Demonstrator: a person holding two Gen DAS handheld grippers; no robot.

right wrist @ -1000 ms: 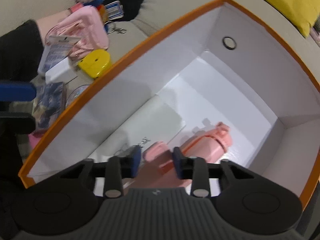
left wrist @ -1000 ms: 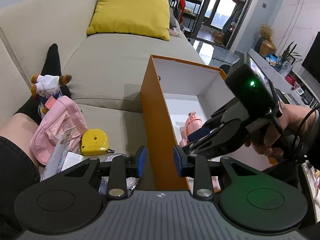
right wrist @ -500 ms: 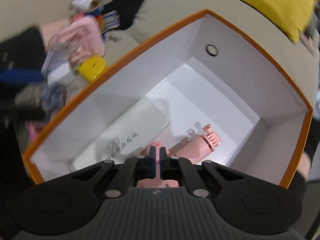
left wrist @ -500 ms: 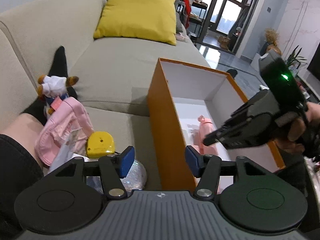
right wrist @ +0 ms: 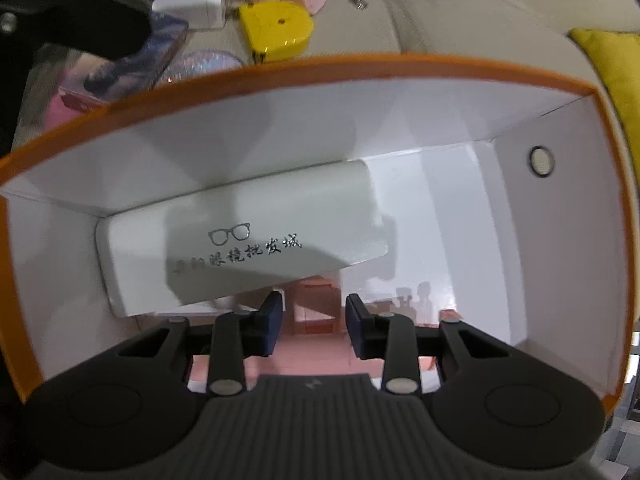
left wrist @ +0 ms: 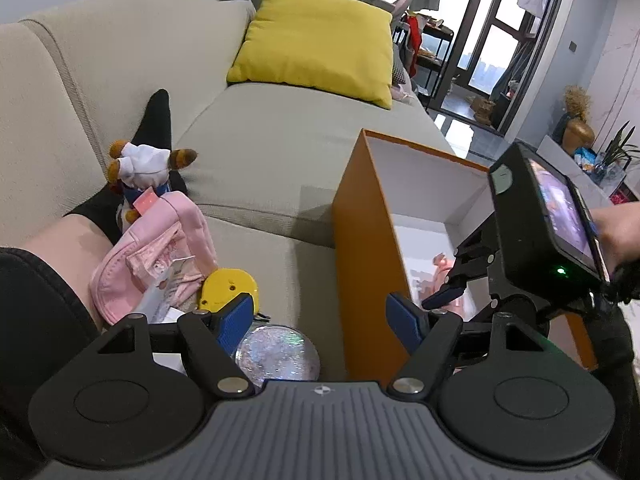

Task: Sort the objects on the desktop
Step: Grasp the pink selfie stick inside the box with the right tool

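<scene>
An orange box point(left wrist: 368, 240) with a white inside stands on the beige sofa. It holds a white glasses case point(right wrist: 240, 236) and a pink bottle point(left wrist: 444, 268), which also shows under my right fingers point(right wrist: 316, 320). My right gripper point(right wrist: 314, 324) is open and empty, low inside the box above the pink bottle; it shows in the left wrist view point(left wrist: 448, 292) too. My left gripper point(left wrist: 320, 316) is wide open and empty, above a round glittery disc point(left wrist: 276, 356) beside the box's left wall.
Left of the box lie a yellow tape measure point(left wrist: 228, 284), a pink pouch point(left wrist: 160, 248), a plush toy point(left wrist: 140, 168), a white charger point(right wrist: 192, 0) and a person's leg point(left wrist: 60, 248). A yellow cushion point(left wrist: 316, 44) sits at the sofa's far end.
My left gripper has opened wide and drawn back and left. My right gripper closed, then opened, and swung toward the glasses case; the pink bottle lies loose in the box.
</scene>
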